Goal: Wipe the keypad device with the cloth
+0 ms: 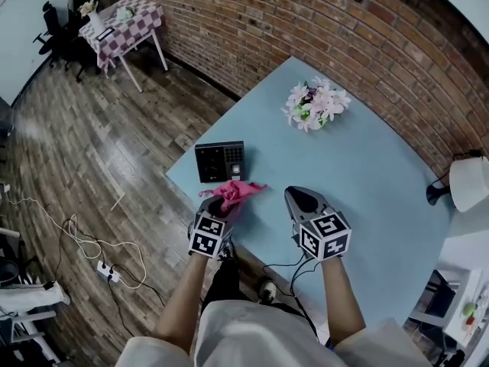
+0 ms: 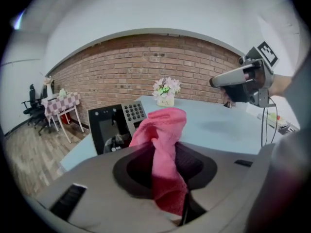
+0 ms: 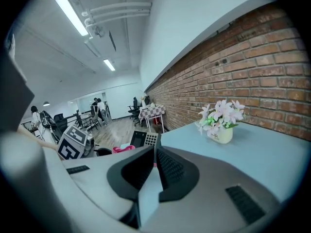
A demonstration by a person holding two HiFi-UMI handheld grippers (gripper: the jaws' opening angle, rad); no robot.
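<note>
Blue table (image 1: 367, 167), cloth (image 1: 243, 190) in left claw (image 1: 217, 205)

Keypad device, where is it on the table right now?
The keypad device sits at the blue table's left edge in the head view, just beyond the pink cloth in the left gripper.

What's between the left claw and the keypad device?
Only the pink cloth, pinched in the left claw, lies before the keypad device; the head view shows it.
</note>
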